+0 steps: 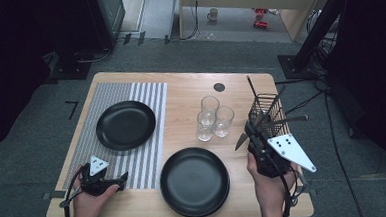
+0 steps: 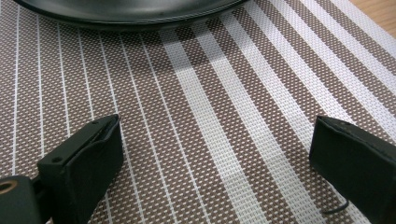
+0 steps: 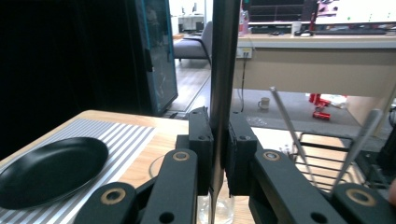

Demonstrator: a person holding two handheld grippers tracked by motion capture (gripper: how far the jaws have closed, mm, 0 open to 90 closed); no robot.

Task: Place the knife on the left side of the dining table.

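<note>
Two tongs over the counter (image 1: pixel 180 96), right tongs (image 3: pixel 219 154) clamped on an upright knife (image 3: pixel 222 70) beside the wire cutlery basket (image 1: pixel 274 114), blade tip seen from above, left tongs (image 2: pixel 212 154) spread wide, empty, over the striped placemat (image 2: pixel 210 116), black plate (image 2: pixel 126 11) just ahead

Knife (image 3: pixel 222 70) in the right gripper (image 3: pixel 219 154) is running past the frame's top; its blade (image 1: pixel 241 141) is looking blurred, details unclear.

I'm seeing my right gripper (image 1: pixel 256 133) clamping a knife (image 1: pixel 242 140) at centre right, just beside the wire basket (image 1: pixel 275 115); left gripper (image 1: pixel 118 181) is resting lower left.
</note>
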